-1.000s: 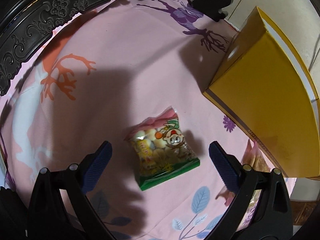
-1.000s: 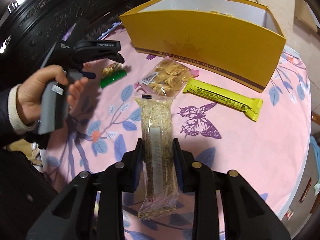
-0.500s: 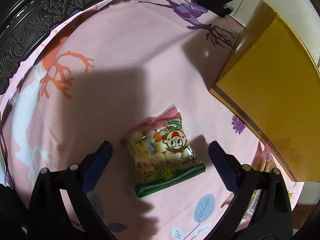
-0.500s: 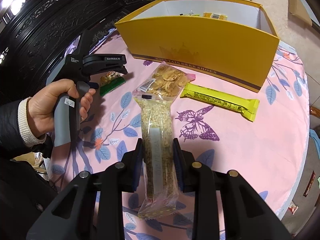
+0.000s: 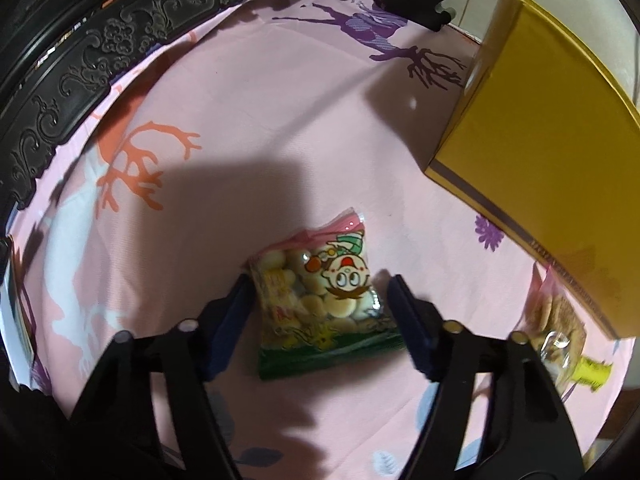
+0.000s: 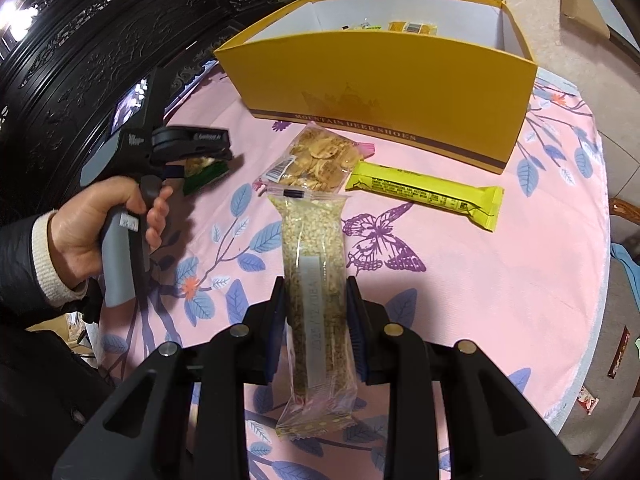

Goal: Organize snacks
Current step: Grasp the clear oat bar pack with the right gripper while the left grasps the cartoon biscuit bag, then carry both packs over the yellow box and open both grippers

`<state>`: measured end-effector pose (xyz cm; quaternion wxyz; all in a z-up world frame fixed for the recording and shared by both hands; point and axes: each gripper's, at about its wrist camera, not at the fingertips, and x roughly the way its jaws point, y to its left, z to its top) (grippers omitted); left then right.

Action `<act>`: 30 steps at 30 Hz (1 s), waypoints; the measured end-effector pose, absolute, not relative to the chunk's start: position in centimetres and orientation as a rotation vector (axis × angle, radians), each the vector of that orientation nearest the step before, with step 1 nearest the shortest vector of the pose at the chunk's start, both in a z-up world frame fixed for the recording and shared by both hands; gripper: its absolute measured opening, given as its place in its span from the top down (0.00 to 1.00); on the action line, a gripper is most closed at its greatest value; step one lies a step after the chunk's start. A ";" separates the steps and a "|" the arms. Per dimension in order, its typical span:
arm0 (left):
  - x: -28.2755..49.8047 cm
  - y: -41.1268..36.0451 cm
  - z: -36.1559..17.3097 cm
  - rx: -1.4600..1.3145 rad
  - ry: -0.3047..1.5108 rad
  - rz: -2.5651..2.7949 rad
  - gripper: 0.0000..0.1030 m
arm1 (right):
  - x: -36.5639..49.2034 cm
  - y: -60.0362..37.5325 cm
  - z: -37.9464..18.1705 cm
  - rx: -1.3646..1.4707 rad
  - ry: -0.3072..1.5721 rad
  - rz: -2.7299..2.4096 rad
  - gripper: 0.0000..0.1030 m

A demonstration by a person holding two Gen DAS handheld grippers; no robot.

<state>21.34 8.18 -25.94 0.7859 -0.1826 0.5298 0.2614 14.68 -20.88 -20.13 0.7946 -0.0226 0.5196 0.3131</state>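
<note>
Left wrist view: the left gripper brackets a small cartoon-printed biscuit packet lying flat on the pink printed surface. The fingers stand at the packet's 9 and 3 o'clock edges, touching or nearly touching it; whether they press it cannot be told. The packet's green lower band points toward the camera. At 2 o'clock from the packet stands the yellow box, well apart from it. A carved dark frame borders the surface from 9 to 12 o'clock.

Right wrist view: the right gripper is closed on a long clear bag of grain snack, its fingers pressing the bag's two long sides near mid-length. The bag extends toward 12 o'clock, its far end overlapping a clear bag of chips. Just beside the chips, at 3 o'clock, lies a yellow snack bar on the surface. The open yellow box stands beyond both, at 12 o'clock, with a few small wrapped snacks visible inside against its far wall. At 9 o'clock the person's left hand grips the handle of the left gripper, whose fingers are down at the biscuit packet. Small wrappers lie off the surface at 4 o'clock.
</note>
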 end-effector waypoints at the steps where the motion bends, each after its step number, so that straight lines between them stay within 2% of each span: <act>1: 21.1 8.2 -25.9 -0.390 1.138 0.558 0.40 | 14.6 -20.9 -20.1 -0.048 1.115 0.670 0.72; 9: 19.1 8.5 -25.4 -0.373 1.101 0.417 0.53 | 14.1 -20.7 -19.6 -0.039 1.098 0.666 0.72; 19: 15.2 7.3 -20.7 -0.320 0.989 0.204 0.53 | 13.4 -20.6 -18.6 -0.001 1.078 0.657 0.72; 25: 14.7 5.9 -15.1 -0.245 0.855 0.109 0.53 | 13.5 -20.6 -16.8 0.025 1.031 0.662 0.72; 30: 16.5 4.7 -10.4 -0.217 0.723 0.045 0.53 | 15.3 -20.9 -13.1 0.049 0.910 0.651 0.72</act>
